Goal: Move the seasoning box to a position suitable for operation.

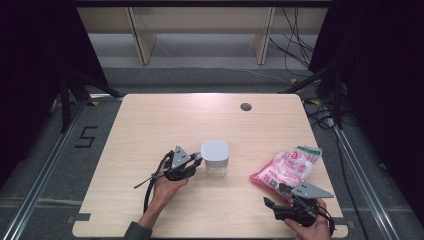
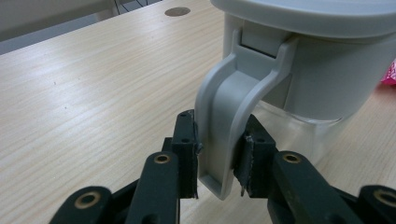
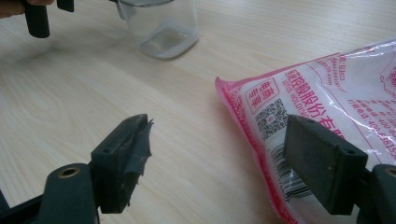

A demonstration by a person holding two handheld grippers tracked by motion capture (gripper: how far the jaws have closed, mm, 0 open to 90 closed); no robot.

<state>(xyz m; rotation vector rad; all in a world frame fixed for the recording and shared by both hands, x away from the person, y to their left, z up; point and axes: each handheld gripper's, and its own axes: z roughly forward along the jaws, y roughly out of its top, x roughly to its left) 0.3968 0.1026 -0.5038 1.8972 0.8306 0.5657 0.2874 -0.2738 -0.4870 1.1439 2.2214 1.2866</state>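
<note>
In the high view, a clear container [image 1: 215, 158] with a grey lid [image 1: 215, 150] stands near the middle of the wooden table [image 1: 150, 125]. I cannot tell from here whether anything is in it. The left gripper [image 1: 196, 161] reaches it from nine o'clock, its tips at the container's side. A pink and white printed bag [image 1: 287, 167] lies flat at the container's three o'clock, well apart from it, near the table's right edge. The right gripper [image 1: 276, 196] sits at the bag's six o'clock, close to the table's near edge. Bare wood spreads toward twelve o'clock, up to a small round grommet [image 1: 245, 106].

In the left gripper view, the left gripper [image 2: 217, 158] is clamped on the grey latch handle [image 2: 224, 130] that hangs from the lid [image 2: 317, 14], one pad on each side of it. The lower clear wall [image 2: 289, 135] looks empty as far as it shows. The grommet [image 2: 177, 11] lies at eleven o'clock, across open tabletop.

In the right gripper view, the right gripper [image 3: 217, 158] has its jaws wide apart with bare wood between them. The jaw at four o'clock overlaps the bag's [image 3: 327, 93] barcode corner; whether it touches I cannot tell. The container's transparent base [image 3: 161, 28] at twelve o'clock shows nothing inside.
</note>
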